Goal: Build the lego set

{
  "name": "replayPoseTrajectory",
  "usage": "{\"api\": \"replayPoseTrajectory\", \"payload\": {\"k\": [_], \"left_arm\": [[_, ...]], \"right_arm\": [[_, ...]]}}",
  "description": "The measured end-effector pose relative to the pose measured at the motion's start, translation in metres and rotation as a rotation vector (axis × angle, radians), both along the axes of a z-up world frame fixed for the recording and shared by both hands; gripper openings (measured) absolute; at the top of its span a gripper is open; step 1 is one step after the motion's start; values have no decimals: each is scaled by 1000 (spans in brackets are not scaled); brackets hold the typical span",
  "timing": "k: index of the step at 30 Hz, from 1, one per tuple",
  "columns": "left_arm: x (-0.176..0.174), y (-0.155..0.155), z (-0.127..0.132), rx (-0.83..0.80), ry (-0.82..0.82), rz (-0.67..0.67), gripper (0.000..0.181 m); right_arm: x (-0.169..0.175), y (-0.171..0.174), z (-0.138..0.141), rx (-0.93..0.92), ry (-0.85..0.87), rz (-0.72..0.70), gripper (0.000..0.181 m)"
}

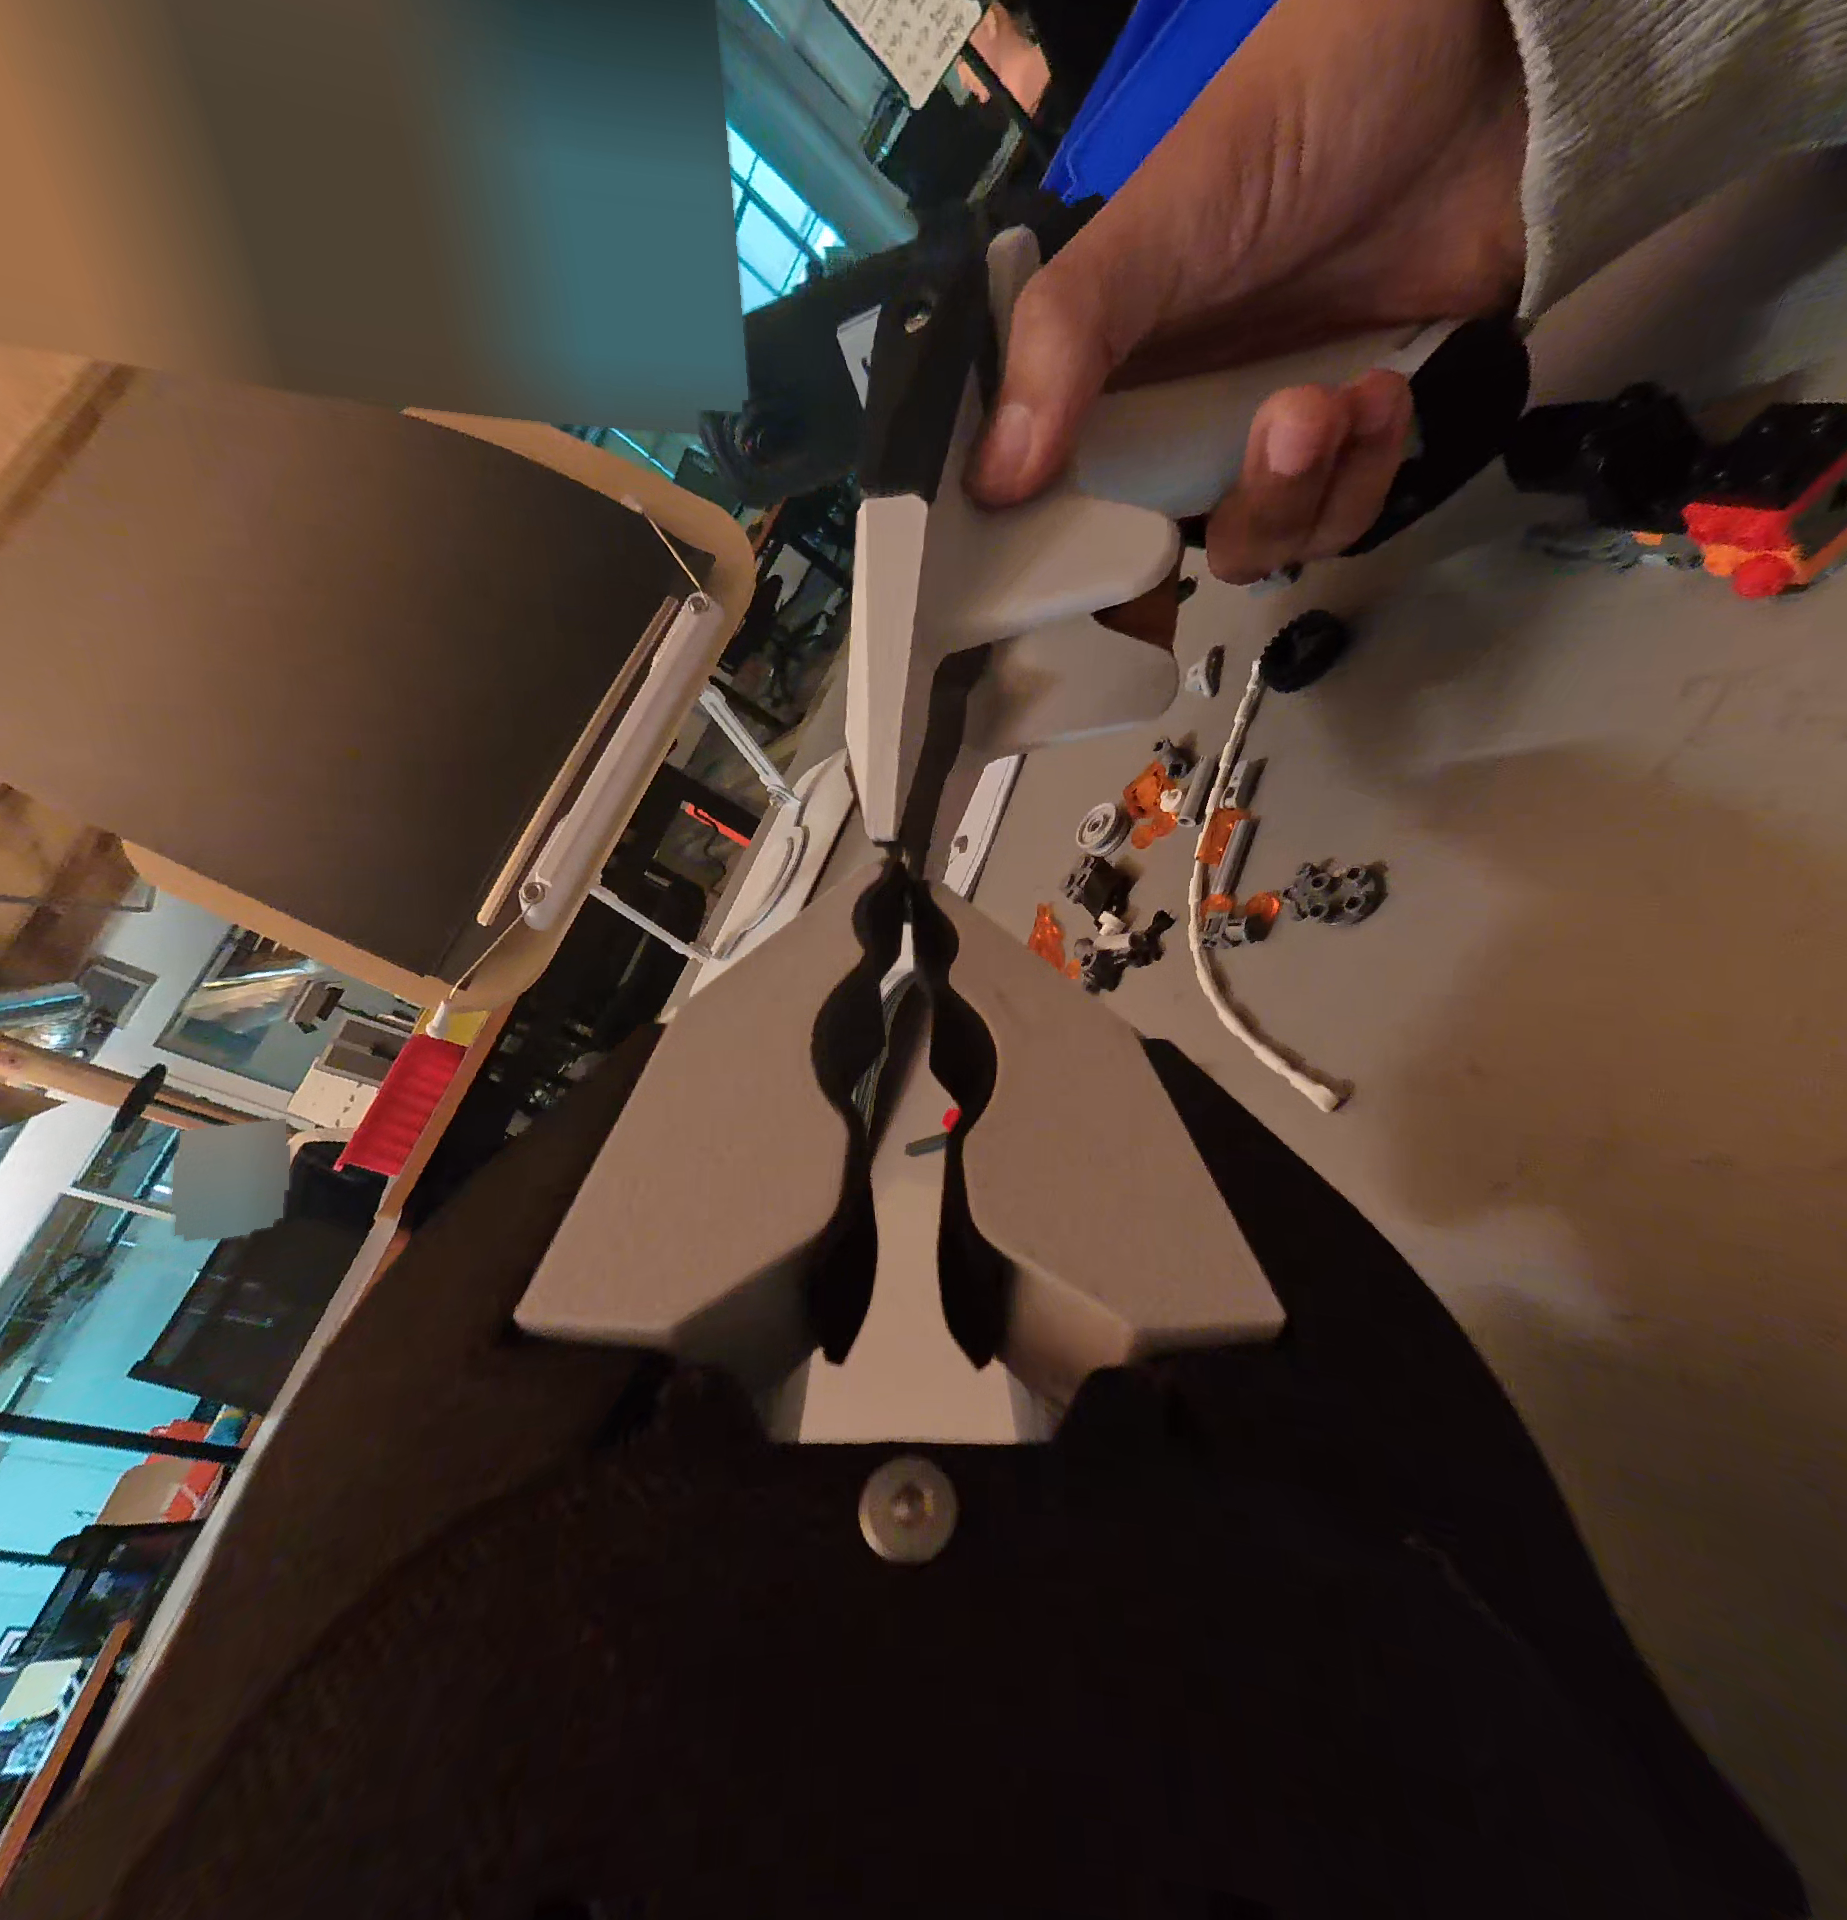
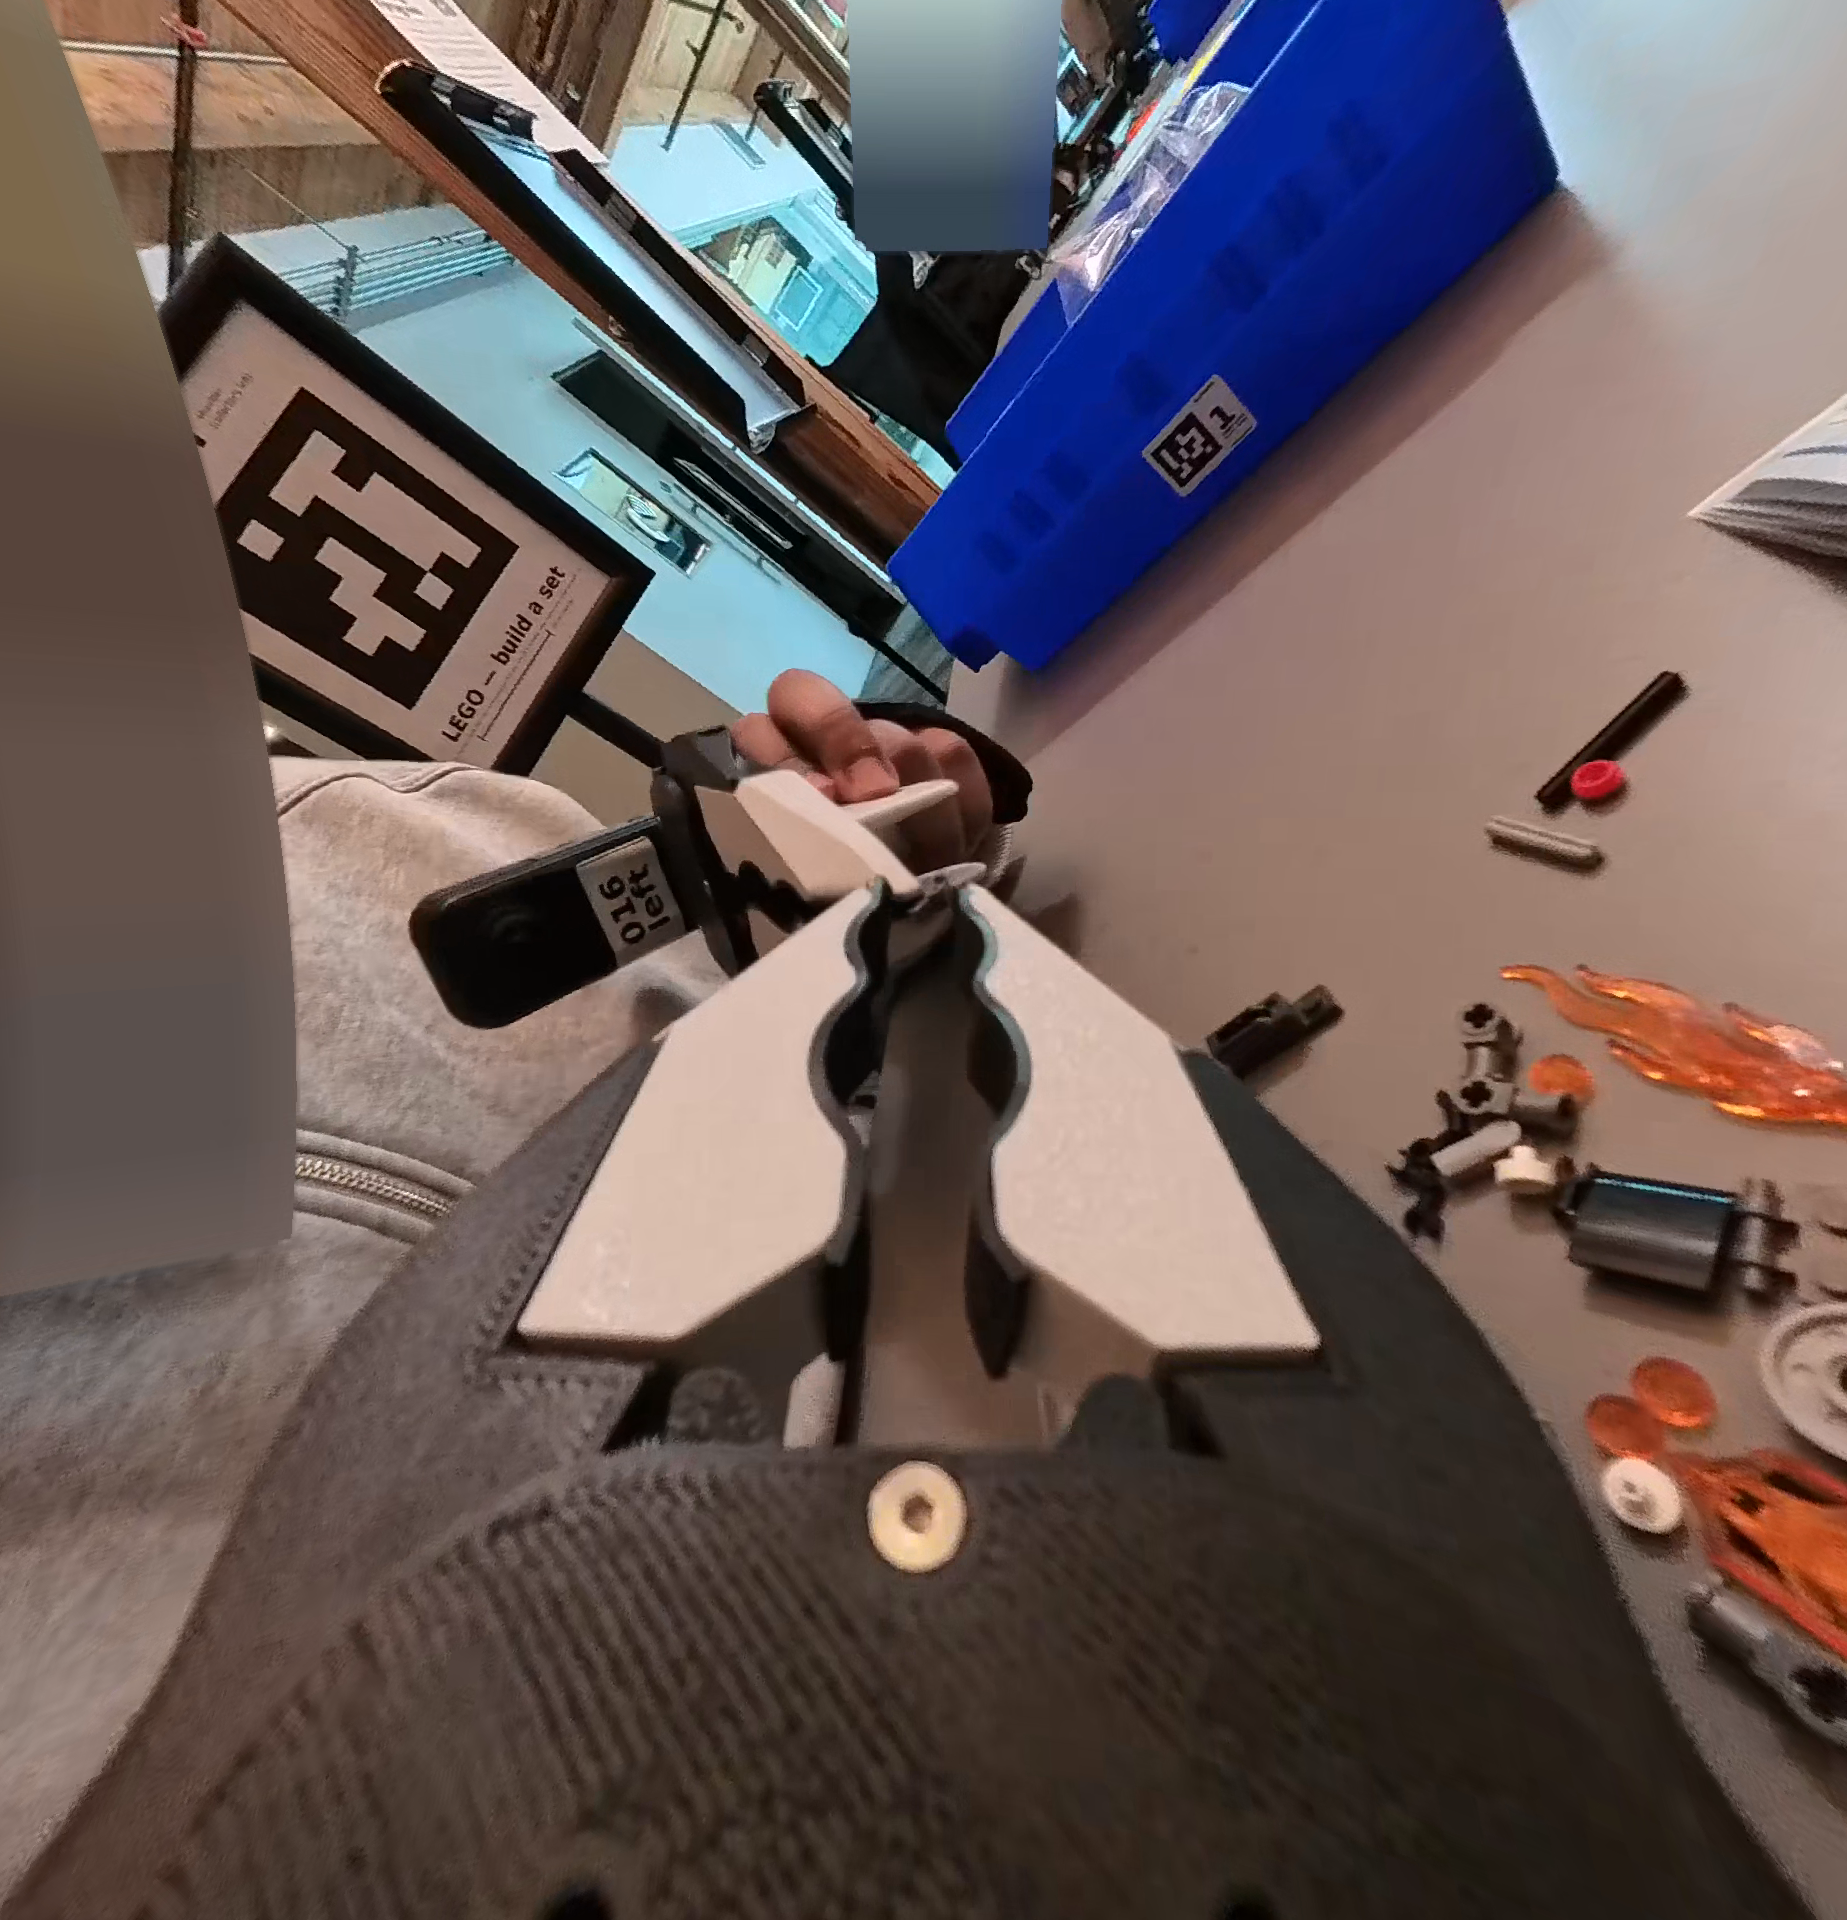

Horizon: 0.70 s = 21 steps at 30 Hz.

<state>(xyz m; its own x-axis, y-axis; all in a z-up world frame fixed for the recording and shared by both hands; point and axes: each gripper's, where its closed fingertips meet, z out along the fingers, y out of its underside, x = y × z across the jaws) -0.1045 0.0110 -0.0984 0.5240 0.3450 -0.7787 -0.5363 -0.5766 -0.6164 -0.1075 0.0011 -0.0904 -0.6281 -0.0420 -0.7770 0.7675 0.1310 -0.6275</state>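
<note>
- Presently, both grippers are raised off the grey table (image 2: pixel 1314 582) and meet tip to tip in the air.
- Left gripper (image 1: pixel 895 871): fingers drawn together to a narrow point. What, if anything, sits between the tips cannot be made out in the left wrist view.
- Right gripper (image 2: pixel 924 899): fingers likewise narrowed to the tips, which pinch a small pale piece (image 2: pixel 940 885). Its kind is too small to tell.
- In the right wrist view the left gripper's tip touches that same small piece from the far side; which gripper truly bears it cannot be determined.
- A bare hand (image 1: pixel 1262 270) grips the handle of the right gripper, grey sleeve at the wrist. Another hand (image 2: pixel 857 743) holds the left gripper's handle.
- Loose lego parts lie on the table, well apart from both grippers: a white cord (image 1: pixel 1225 935), orange transparent bits (image 1: pixel 1153 795), a black gear (image 1: pixel 1305 649), small grey connectors.
- A partly built black, red and orange model (image 1: pixel 1729 488) stands farther along the table.
- Right wrist view also records orange flame pieces (image 2: pixel 1719 1049), a black axle (image 2: pixel 1610 738) with a red round stud (image 2: pixel 1596 777) touching it, a grey round dish (image 2: pixel 1833 1377), and a dark grey cylinder part (image 2: pixel 1651 1231).
- A blue bin (image 2: pixel 1241 343) stands at the table's far side; a booklet (image 2: pixel 1812 488) lies near it.
- A framed marker sign (image 2: pixel 379 530) stands off the table edge.
</note>
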Motion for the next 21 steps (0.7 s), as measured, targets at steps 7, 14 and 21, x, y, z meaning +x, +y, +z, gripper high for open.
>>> {"api": "replayPoseTrajectory", "payload": {"k": [7,14,21], "left_arm": [[4,2,1,-5,30,-14,0],[1,5,-10,-61,30,-3,0],[0,6,-14,-62,28,4,0]], "right_arm": [[4,0,0,-25,-53,35,9],[2,2,-10,26,-57,29,10],[-1,4,-15,59,-58,20,2]]}}
